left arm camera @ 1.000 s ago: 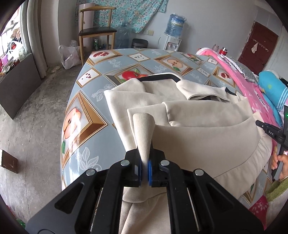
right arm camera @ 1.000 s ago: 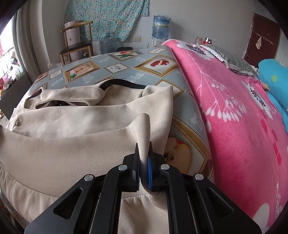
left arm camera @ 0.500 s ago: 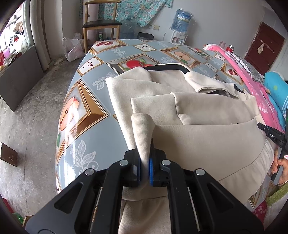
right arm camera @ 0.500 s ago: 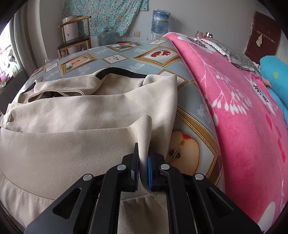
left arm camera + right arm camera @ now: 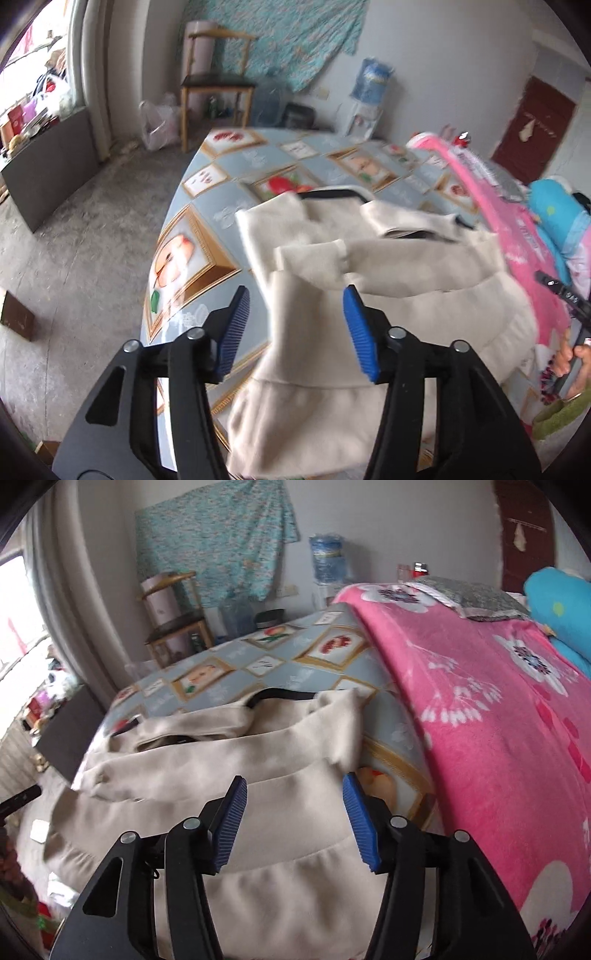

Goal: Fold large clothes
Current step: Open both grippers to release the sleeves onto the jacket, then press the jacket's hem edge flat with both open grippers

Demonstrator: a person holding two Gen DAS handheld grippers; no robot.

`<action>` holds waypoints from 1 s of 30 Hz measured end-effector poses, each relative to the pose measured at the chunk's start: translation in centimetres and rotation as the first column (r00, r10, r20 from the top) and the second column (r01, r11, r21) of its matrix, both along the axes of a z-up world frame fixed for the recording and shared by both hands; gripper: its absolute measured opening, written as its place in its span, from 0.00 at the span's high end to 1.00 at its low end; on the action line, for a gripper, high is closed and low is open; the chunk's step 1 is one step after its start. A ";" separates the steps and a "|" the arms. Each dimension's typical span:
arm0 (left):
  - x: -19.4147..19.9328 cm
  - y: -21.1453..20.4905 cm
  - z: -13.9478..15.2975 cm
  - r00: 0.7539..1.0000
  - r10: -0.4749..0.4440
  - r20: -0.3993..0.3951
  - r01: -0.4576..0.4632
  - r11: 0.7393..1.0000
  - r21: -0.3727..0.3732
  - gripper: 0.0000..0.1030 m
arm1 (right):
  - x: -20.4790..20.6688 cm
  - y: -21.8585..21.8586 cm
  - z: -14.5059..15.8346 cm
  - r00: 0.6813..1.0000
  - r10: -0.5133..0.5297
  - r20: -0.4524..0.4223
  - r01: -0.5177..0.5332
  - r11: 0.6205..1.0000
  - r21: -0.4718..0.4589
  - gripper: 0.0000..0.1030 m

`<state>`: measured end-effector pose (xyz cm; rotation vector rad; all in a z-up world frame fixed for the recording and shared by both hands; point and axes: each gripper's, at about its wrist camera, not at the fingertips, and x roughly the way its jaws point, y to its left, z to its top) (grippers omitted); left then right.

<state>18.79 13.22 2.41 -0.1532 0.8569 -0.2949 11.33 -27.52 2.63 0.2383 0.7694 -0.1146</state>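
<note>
A large beige garment (image 5: 388, 295) with a black collar lies partly folded on the bed's patterned sheet (image 5: 207, 206); its lower hem hangs over the near edge. It also shows in the right wrist view (image 5: 229, 775). My left gripper (image 5: 295, 328) is open and empty just above the garment's left side. My right gripper (image 5: 293, 814) is open and empty above the garment's right side. The right gripper's tip shows at the right edge of the left wrist view (image 5: 561, 291).
A pink floral blanket (image 5: 480, 709) covers the bed's right side, with a blue pillow (image 5: 557, 602) beyond. A wooden chair (image 5: 218, 81), a water dispenser (image 5: 369, 88) and a dark cabinet (image 5: 48, 166) stand on the concrete floor at the left and back.
Both grippers were shut on folds of the beige garment; now both have opened, let the cloth drop onto the bed, and pulled back and up.
</note>
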 end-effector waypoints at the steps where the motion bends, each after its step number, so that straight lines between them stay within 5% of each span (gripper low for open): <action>1: -0.6 -0.5 0.5 1.000 -0.028 0.004 0.028 1.000 -0.011 0.48 | -0.5 0.9 0.1 0.999 0.032 0.001 -0.032 0.999 0.010 0.40; 6: -3.3 -5.3 -0.9 0.976 -0.202 -0.085 0.200 0.979 -0.035 0.41 | -1.8 7.1 -1.9 0.975 0.211 -0.071 -0.209 0.977 0.042 0.36; 12: -4.5 -8.7 -6.0 0.983 -0.133 -0.126 0.161 0.954 0.252 0.41 | -0.5 9.2 -8.3 0.956 0.172 -0.239 -0.189 0.981 -0.049 0.34; 15: -4.3 -6.7 -6.0 0.985 -0.102 -0.143 0.126 0.977 0.174 0.41 | -0.4 9.5 -8.0 0.956 0.167 -0.242 -0.188 0.980 -0.065 0.35; 21: -6.0 -6.4 -3.4 0.988 -0.148 -0.053 0.153 0.984 0.093 0.41 | -1.6 13.0 -4.4 0.959 0.251 -0.129 -0.256 0.967 -0.021 0.35; 26: -6.4 -9.7 -7.0 0.971 -0.190 -0.145 0.217 0.954 0.209 0.40 | -1.0 17.4 -7.0 0.933 0.309 -0.185 -0.327 0.942 -0.073 0.33; 30: -6.9 -10.4 -6.9 0.975 -0.189 -0.118 0.214 0.938 0.274 0.38 | -1.4 17.9 -6.8 0.933 0.304 -0.193 -0.330 0.936 -0.121 0.33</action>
